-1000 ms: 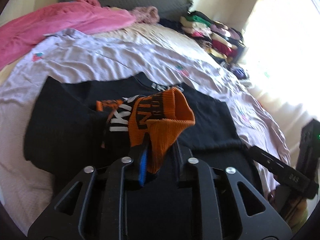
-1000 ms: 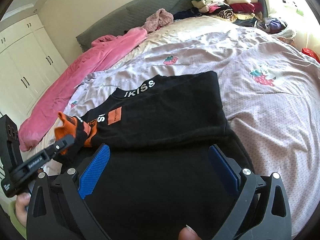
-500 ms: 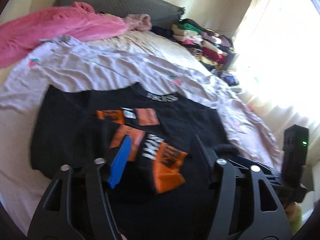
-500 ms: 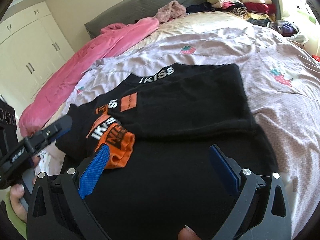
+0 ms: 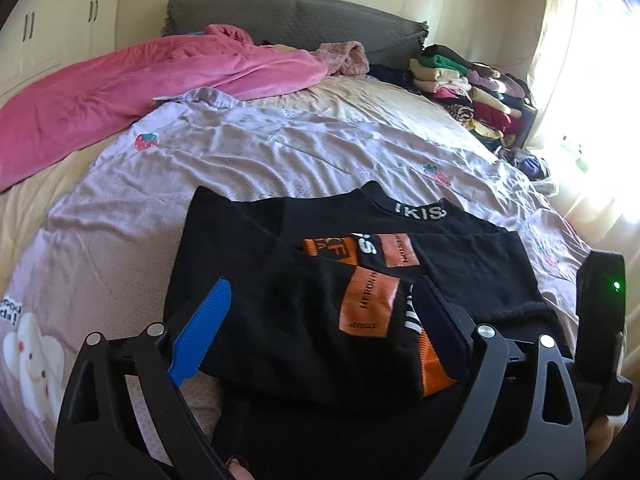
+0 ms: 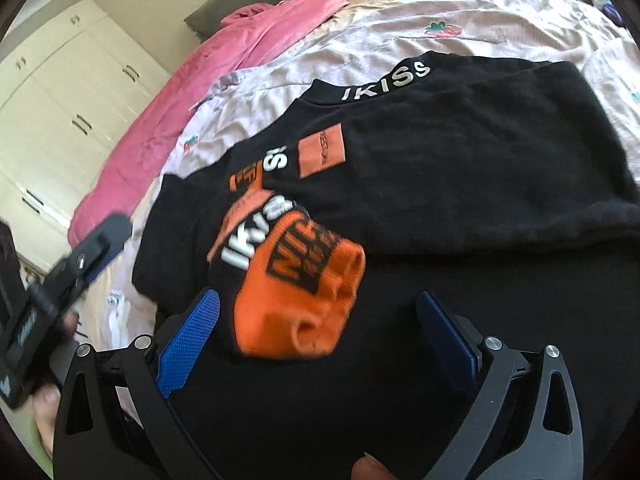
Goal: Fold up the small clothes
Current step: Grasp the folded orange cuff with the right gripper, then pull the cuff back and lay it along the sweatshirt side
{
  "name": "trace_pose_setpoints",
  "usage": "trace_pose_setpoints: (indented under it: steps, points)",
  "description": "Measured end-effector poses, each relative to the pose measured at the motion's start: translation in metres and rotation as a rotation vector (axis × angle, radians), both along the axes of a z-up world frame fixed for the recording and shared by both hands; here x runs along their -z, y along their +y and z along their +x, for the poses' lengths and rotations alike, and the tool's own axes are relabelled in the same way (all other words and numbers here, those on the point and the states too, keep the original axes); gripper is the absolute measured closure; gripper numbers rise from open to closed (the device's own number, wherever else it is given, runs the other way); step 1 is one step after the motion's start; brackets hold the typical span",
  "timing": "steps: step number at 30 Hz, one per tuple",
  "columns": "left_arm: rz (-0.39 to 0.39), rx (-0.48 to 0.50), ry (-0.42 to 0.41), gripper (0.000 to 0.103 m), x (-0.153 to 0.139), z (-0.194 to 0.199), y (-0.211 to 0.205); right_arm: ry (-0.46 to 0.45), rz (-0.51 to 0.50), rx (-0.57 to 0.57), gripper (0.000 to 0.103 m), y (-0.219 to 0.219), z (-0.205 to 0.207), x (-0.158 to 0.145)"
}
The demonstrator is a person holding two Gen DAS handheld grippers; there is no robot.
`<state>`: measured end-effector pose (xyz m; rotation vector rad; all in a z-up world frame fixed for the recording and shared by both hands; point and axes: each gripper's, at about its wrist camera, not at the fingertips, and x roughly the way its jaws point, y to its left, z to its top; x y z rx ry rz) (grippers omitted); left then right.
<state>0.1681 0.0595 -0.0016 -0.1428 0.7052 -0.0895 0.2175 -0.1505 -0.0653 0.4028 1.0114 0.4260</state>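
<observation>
Black sweater [image 6: 460,168] flat on bed, both tongs [image 5: 320,340] [image 6: 316,344] agape above.

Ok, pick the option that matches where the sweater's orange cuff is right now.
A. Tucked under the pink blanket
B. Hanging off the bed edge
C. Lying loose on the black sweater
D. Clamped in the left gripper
C: the orange cuff lies on the black sweater, and both the left gripper and the right gripper stand open around it.

Bed [image 5: 120,240] carries black garment [image 5: 288,320], probably a sweater
</observation>
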Motion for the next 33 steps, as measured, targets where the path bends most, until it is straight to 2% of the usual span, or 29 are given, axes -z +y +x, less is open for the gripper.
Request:
trace_pose_setpoints:
  steps: [1, 5, 6, 8, 9, 10, 11, 13, 18, 22, 28, 33]
  points:
    - [0.006, -0.009, 0.002, 0.018, 0.002, 0.001, 0.0, -0.001, 0.004, 0.0, 0.009, 0.001, 0.003, 0.0]
    - [0.012, -0.014, 0.006, 0.018, 0.003, 0.001, 0.0, -0.021, -0.017, -0.007, 0.036, 0.007, 0.007, 0.001]
    - [0.013, -0.015, 0.005, 0.018, 0.003, 0.001, 0.0, -0.026, -0.018, -0.011, 0.039, 0.007, 0.006, 0.001]
    - [0.017, -0.019, -0.001, 0.018, 0.005, 0.001, 0.001, -0.048, -0.034, -0.018, 0.059, 0.008, 0.004, 0.0]
    - [0.019, -0.022, -0.002, 0.018, 0.005, 0.002, 0.001, -0.056, -0.009, -0.047, 0.07, 0.009, 0.004, -0.001]
    - [0.019, -0.023, -0.003, 0.018, 0.005, 0.001, 0.001, -0.059, 0.001, -0.06, 0.084, 0.011, 0.003, -0.002]
    - [0.02, -0.023, -0.002, 0.018, 0.006, 0.002, 0.002, -0.076, -0.008, -0.072, 0.089, 0.013, 0.002, -0.004]
    - [0.021, -0.022, -0.003, 0.018, 0.005, 0.001, 0.002, -0.129, -0.026, -0.097, 0.093, 0.017, -0.003, -0.012]
    - [0.032, -0.033, -0.011, 0.018, 0.004, 0.001, 0.006, -0.244, -0.08, -0.128, 0.094, 0.014, -0.01, -0.04]
    - [0.037, -0.032, -0.011, 0.018, 0.004, 0.0, 0.005, -0.339, -0.139, -0.098, 0.094, -0.001, -0.01, -0.067]
    - [0.035, -0.033, -0.01, 0.018, 0.004, 0.0, 0.004, -0.414, -0.206, -0.008, 0.097, -0.04, -0.002, -0.098]
    - [0.063, -0.037, -0.014, 0.018, 0.004, 0.0, 0.003, -0.423, -0.286, 0.041, 0.097, -0.064, 0.008, -0.1]
